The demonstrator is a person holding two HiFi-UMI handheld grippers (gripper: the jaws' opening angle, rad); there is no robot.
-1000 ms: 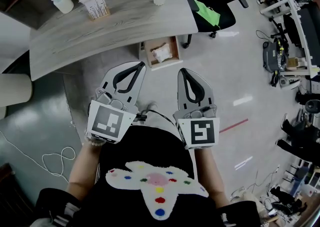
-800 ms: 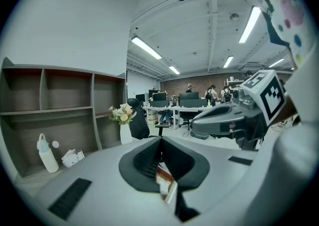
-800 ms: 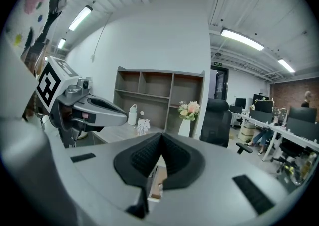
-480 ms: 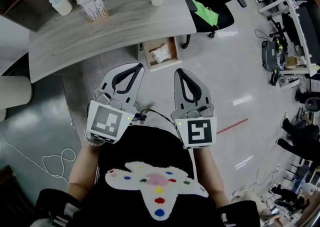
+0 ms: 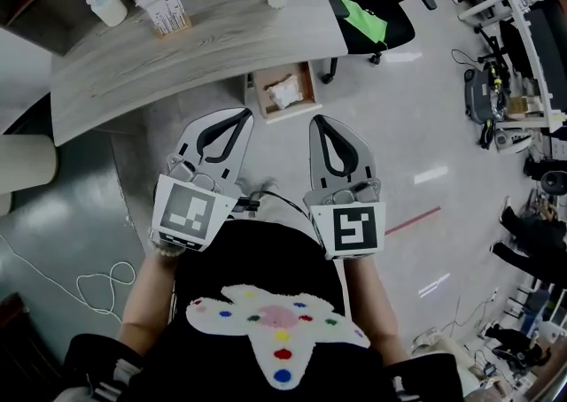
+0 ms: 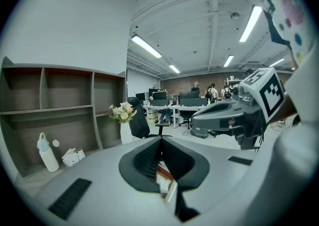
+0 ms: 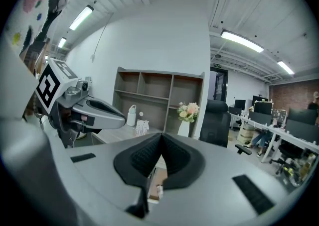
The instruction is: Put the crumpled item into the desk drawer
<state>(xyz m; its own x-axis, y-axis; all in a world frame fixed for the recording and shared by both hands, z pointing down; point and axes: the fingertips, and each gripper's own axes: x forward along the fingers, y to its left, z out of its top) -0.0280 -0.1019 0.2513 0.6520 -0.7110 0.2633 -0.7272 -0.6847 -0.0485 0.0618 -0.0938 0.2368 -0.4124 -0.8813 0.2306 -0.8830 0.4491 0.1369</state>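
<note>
In the open drawer (image 5: 306, 81) beneath the table (image 5: 195, 46), the crumpled item (image 5: 285, 90) lies. Well short of it, the left hand-held gripper (image 5: 244, 114) and right hand-held gripper (image 5: 317, 119) are held side by side at the person's waist, pointing toward the drawer, each with its jaws pressed together on nothing.

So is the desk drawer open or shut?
Open: the drawer juts out from the desk, and the crumpled item lies inside it.

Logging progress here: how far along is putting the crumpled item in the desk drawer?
Done: crumpled item lies in the open drawer. In hand: nothing; left gripper and right gripper are shut, empty, short of it. Left: maybe closing the drawer.
</note>
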